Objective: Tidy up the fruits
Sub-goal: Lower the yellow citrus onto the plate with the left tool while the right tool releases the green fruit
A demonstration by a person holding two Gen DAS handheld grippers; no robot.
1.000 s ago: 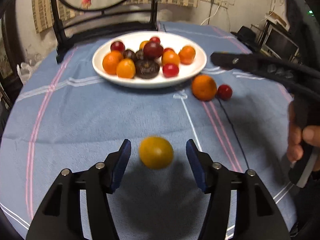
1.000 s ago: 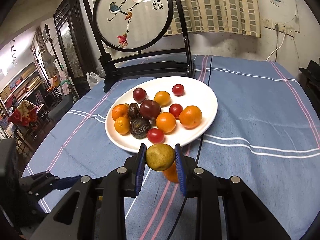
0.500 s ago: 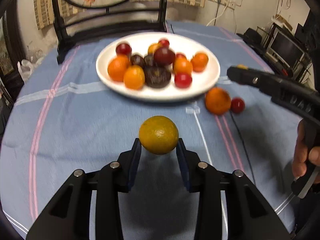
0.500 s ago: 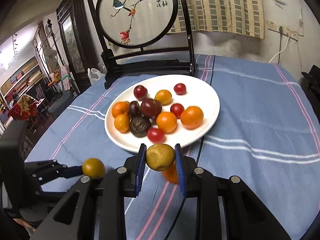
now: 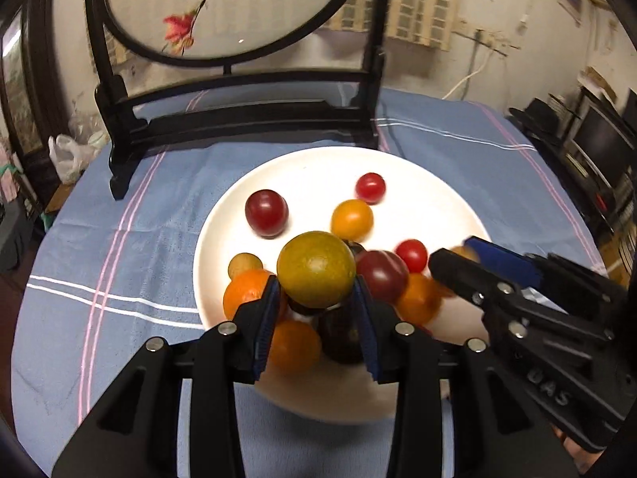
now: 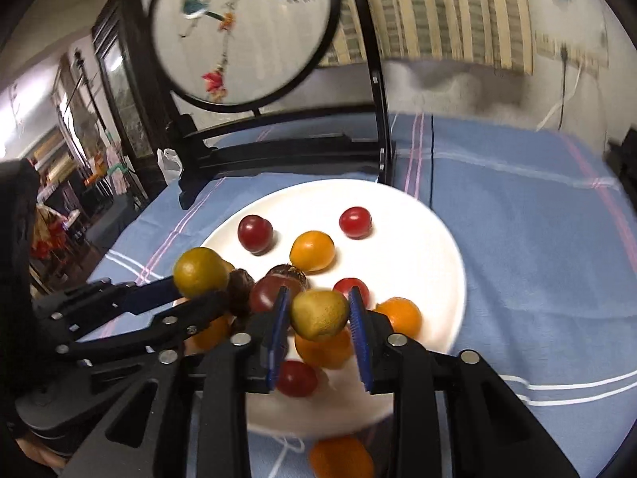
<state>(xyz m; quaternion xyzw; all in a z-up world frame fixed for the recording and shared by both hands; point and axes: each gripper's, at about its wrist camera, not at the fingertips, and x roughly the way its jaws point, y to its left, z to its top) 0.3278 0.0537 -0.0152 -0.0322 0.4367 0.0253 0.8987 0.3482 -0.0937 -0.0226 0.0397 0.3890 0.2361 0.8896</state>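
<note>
A white plate (image 5: 318, 175) (image 6: 418, 247) holds several oranges, red tomatoes and dark fruits. My left gripper (image 5: 316, 283) (image 6: 187, 294) hangs over the plate's near side with a large yellow-green fruit (image 5: 316, 267) (image 6: 199, 273) between its blue pads. The pads touch it while the jaws are opening. My right gripper (image 6: 317, 294) (image 5: 454, 253) is over the plate's near right part. A smaller yellow-green fruit (image 6: 318, 314) sits between its pads, and these jaws are opening too. The two grippers are close side by side.
A black carved stand (image 5: 239, 119) with a round painted screen rises just behind the plate. One orange (image 6: 342, 458) lies on the blue striped cloth (image 5: 119, 259) in front of the plate. A plastic bag (image 5: 67, 155) sits past the table's left edge.
My left gripper closed on the large yellow-green fruit on the cloth, lifted it and carried it forward over the plate. My right gripper also moved forward over the plate with its fruit.
</note>
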